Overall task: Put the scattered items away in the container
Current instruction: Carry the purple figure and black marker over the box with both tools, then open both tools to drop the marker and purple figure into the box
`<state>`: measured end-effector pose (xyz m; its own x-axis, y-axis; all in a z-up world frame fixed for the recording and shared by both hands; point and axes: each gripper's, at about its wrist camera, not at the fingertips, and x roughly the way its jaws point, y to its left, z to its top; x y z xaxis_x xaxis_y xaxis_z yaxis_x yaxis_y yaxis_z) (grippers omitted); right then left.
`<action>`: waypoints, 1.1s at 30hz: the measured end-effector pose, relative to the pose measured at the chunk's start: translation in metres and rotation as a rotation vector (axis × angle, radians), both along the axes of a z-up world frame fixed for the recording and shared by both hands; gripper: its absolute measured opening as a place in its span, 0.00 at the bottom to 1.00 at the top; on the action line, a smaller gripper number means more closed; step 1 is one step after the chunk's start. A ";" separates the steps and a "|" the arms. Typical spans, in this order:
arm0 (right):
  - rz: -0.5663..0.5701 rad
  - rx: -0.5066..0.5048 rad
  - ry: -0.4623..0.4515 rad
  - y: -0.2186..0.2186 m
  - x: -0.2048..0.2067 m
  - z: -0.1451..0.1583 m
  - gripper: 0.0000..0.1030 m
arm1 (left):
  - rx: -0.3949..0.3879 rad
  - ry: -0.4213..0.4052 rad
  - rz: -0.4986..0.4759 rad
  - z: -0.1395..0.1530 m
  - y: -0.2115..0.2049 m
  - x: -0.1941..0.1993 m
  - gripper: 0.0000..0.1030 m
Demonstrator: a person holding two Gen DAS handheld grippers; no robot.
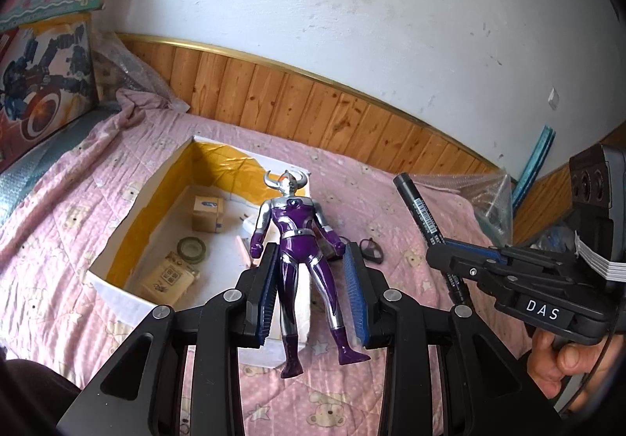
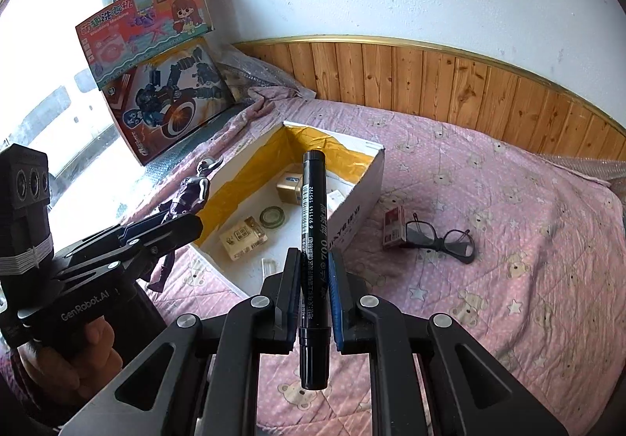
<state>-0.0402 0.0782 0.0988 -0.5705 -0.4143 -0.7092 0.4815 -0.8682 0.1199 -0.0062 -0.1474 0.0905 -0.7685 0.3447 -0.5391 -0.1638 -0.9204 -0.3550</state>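
The purple action figure (image 1: 301, 252) is pinched at the waist in the left tool (image 1: 311, 291), and the black marker (image 2: 312, 260) is clamped in the right tool (image 2: 315, 287); both hang above the open cardboard box (image 2: 362, 201) on the bed (image 2: 508, 240). This looks like the drop-off step. Next, each needs lowering inside the box walls before letting go, while the glasses (image 2: 442, 236) and a small red packet (image 2: 393, 226) beside the box await collection.

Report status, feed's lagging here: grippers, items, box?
Left gripper shut on purple figure. Right gripper shut on black marker. Both above box. Glasses, red pack on bedspread.
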 end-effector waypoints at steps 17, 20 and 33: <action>0.104 -0.088 -0.063 -0.052 -0.079 -0.006 0.14 | 0.060 -0.217 0.053 -0.044 -0.021 -0.066 0.32; 0.125 -0.078 -0.093 -0.065 -0.096 -0.017 0.14 | 0.072 -0.291 0.053 -0.061 -0.016 -0.075 0.32; 0.090 -0.112 -0.316 -0.107 -0.194 -0.077 0.14 | 0.042 -0.453 0.092 -0.094 -0.012 -0.113 0.34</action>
